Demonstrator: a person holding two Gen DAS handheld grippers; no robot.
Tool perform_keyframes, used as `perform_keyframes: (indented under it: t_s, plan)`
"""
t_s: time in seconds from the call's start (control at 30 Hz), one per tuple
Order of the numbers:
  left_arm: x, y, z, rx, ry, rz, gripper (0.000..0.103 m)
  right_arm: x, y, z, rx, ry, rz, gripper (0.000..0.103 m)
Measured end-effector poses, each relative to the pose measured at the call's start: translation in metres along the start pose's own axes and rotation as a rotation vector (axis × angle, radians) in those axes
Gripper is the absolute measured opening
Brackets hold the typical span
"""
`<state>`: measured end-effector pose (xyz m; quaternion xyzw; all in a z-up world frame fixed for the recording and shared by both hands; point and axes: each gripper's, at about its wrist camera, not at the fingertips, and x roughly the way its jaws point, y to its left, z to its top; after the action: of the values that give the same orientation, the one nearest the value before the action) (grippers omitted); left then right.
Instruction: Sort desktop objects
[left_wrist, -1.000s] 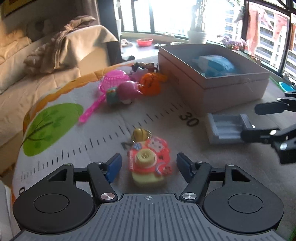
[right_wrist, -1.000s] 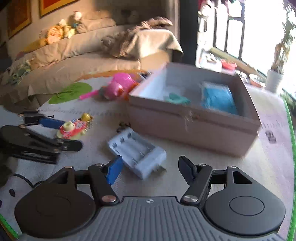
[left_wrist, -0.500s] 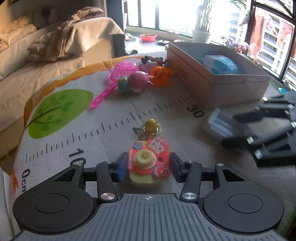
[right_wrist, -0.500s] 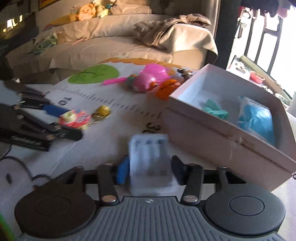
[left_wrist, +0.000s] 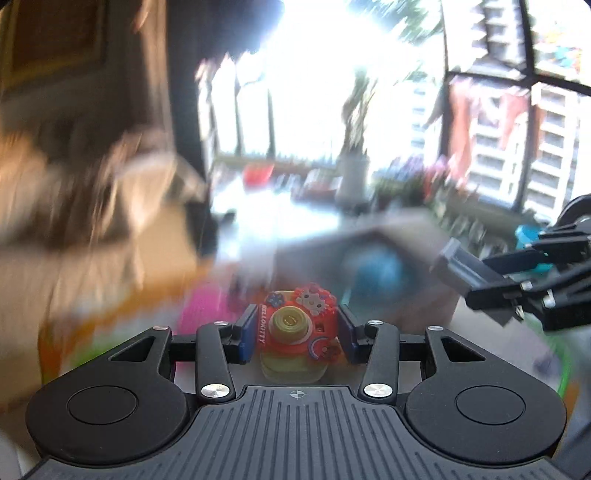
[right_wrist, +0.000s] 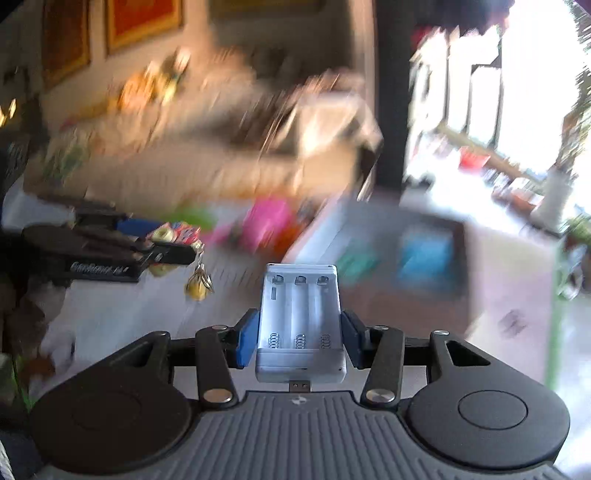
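Note:
My left gripper (left_wrist: 295, 334) is shut on a red and yellow toy camera keychain (left_wrist: 297, 332) and holds it in the air; it shows from the side in the right wrist view (right_wrist: 173, 236), its gold bell (right_wrist: 198, 284) dangling below. My right gripper (right_wrist: 299, 336) is shut on a white battery charger (right_wrist: 301, 321), lifted off the mat; it also shows at the right of the left wrist view (left_wrist: 458, 267). The open cardboard box (right_wrist: 517, 280) with blue items inside lies ahead, blurred.
Pink and orange toys (right_wrist: 269, 221) lie blurred on the printed mat beyond the grippers, left of the box. A sofa with a blanket (right_wrist: 258, 122) stands behind. Windows and a plant pot (left_wrist: 351, 177) are at the far side.
Both grippers have lifted their objects off the mat and moved up toward the box. The views have tilted up and blurred with motion.

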<state>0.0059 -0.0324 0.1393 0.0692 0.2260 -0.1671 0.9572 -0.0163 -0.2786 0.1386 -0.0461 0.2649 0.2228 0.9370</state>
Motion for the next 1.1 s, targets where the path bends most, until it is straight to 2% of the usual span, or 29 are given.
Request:
perform_keyframes:
  t_s: [0.07, 0.13, 0.23, 0.33, 0.43, 0.6, 0.73, 0.83, 0.9, 1.0, 1.1]
  plan:
    - [0.01, -0.013, 0.023, 0.038, -0.061, -0.03, 0.049, -0.014, -0.013, 0.018, 0.015, -0.074, -0.057, 0.047]
    - [0.033, -0.026, 0.038, 0.069, -0.081, -0.047, 0.049, -0.017, -0.024, 0.031, 0.023, -0.118, -0.115, 0.047]
    - [0.078, -0.038, 0.044, 0.069, -0.04, -0.047, 0.051, -0.002, -0.038, 0.042, 0.065, -0.121, -0.141, 0.047]
    - [0.109, -0.035, 0.03, 0.039, 0.043, -0.027, 0.052, 0.023, -0.051, 0.048, 0.113, -0.096, -0.147, 0.047]
    - [0.102, -0.021, 0.009, 0.001, 0.08, -0.014, 0.063, 0.047, -0.061, 0.048, 0.154, -0.061, -0.148, 0.047]
    - [0.078, 0.006, -0.018, -0.018, 0.119, 0.05, 0.081, 0.09, -0.063, 0.037, 0.153, 0.019, -0.154, 0.048]
    - [0.079, 0.024, -0.042, 0.003, 0.173, 0.109, 0.088, 0.118, -0.061, 0.023, 0.163, 0.124, -0.16, 0.052]
    - [0.091, 0.039, -0.054, 0.025, 0.188, 0.184, 0.09, 0.121, -0.054, 0.019, 0.153, 0.14, -0.162, 0.052]
    - [0.1, 0.05, -0.058, 0.003, 0.203, 0.228, 0.09, 0.121, -0.048, 0.026, 0.142, 0.138, -0.158, 0.055]
    - [0.099, 0.061, -0.059, -0.075, 0.192, 0.189, 0.093, 0.129, -0.035, 0.047, 0.116, 0.14, -0.126, 0.066]
    - [0.092, 0.061, -0.069, -0.09, 0.17, 0.177, 0.096, 0.155, -0.019, 0.075, 0.114, 0.172, -0.047, 0.068]
